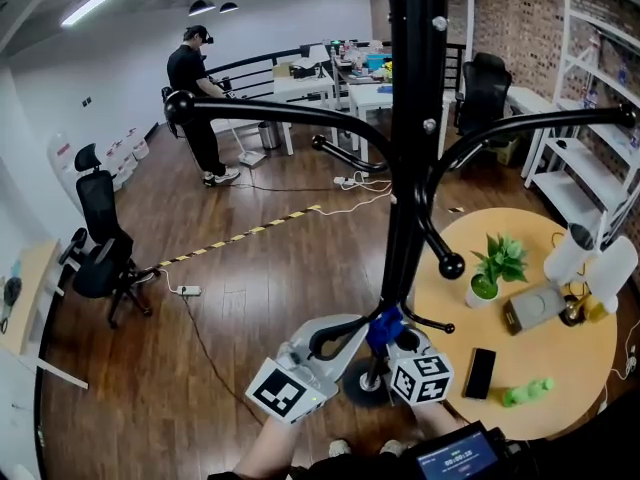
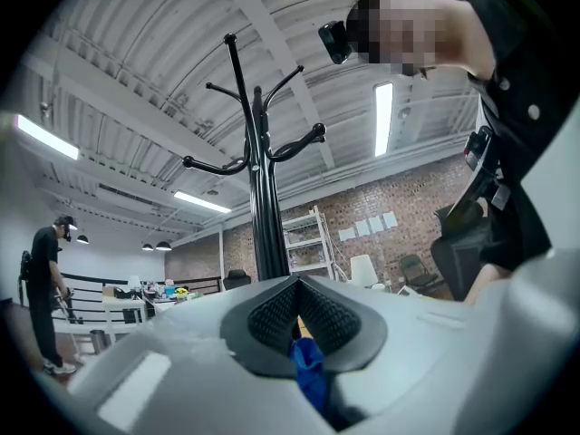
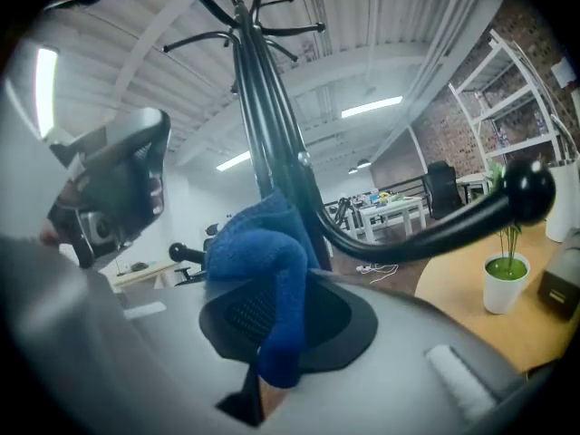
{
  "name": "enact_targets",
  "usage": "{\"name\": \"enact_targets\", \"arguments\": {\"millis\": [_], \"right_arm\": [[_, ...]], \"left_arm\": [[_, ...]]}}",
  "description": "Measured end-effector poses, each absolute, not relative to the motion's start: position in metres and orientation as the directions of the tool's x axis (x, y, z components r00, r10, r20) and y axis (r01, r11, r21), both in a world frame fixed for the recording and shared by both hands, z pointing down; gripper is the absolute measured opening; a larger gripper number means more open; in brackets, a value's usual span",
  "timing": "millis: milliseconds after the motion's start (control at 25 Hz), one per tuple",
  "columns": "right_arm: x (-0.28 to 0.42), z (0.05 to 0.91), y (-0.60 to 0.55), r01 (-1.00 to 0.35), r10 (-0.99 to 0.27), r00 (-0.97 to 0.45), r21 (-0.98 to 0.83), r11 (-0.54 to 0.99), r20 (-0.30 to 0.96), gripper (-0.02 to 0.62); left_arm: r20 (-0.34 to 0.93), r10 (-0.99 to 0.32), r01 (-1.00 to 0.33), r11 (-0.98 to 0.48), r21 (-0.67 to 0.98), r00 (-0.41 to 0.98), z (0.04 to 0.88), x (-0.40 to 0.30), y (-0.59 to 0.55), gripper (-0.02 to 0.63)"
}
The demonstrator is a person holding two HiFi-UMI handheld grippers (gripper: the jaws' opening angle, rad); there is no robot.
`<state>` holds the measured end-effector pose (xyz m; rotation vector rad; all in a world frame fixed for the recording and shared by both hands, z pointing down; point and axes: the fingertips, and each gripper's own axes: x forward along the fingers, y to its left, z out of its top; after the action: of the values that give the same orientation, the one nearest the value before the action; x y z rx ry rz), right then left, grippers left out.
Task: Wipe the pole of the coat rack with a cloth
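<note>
The black coat rack pole (image 1: 412,168) rises through the middle of the head view, its round base (image 1: 355,386) on the wooden floor. A blue cloth (image 1: 383,328) is bunched against the pole low down. My left gripper (image 1: 352,336) sits at the pole's left, my right gripper (image 1: 398,340) at its right, with the cloth between them. In the left gripper view the jaws (image 2: 299,320) are shut on a fold of the cloth (image 2: 309,372), with the pole (image 2: 267,234) straight ahead. The right gripper (image 3: 272,320) is shut on the cloth (image 3: 263,270), which is pressed to the pole (image 3: 276,152).
A round wooden table (image 1: 590,368) stands right of the rack, bearing a potted plant (image 1: 490,268), a black phone (image 1: 480,373) and a green toy (image 1: 527,393). Rack arms (image 1: 290,113) jut out overhead. An office chair (image 1: 100,248) and a floor cable (image 1: 200,338) lie left. A person (image 1: 195,98) stands far back.
</note>
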<state>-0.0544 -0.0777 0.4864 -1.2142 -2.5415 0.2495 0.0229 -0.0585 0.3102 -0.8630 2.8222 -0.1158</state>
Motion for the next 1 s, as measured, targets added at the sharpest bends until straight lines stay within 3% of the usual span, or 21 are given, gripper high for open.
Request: {"name": "enact_targets", "arguments": {"millis": [240,480,600,760,1000], "right_arm": [[-0.049,0.488,-0.071,0.748,0.799,-0.549,-0.282,0.600,0.245,0.048],[-0.028,0.376,-0.093,0.768,0.805,-0.592,-0.279,0.576,0.036,0.048],[-0.026,0.328,-0.111,0.782,0.799,-0.601,-0.211,0.587,-0.002,0.048],[-0.041,0.307,-0.127,0.848,0.844,-0.524,-0.022,0.530,0.117,0.048],[-0.064,0.351,-0.133,0.957,0.886,-0.275,0.020,0.288,0.375,0.048]], "left_arm": [[-0.141,-0.543,-0.529,0.839,-0.124,-0.828,0.308,0.024,-0.054,0.003],[-0.183,-0.569,-0.548,0.822,-0.157,-0.802,0.289,0.034,-0.055,0.003],[-0.204,-0.580,-0.557,0.815,-0.163,-0.789,0.282,0.037,-0.058,0.003],[-0.240,-0.564,-0.536,0.826,-0.176,-0.790,0.268,0.035,-0.059,0.003],[-0.225,-0.520,-0.483,0.852,-0.202,-0.824,0.264,0.014,-0.081,0.003]]}}
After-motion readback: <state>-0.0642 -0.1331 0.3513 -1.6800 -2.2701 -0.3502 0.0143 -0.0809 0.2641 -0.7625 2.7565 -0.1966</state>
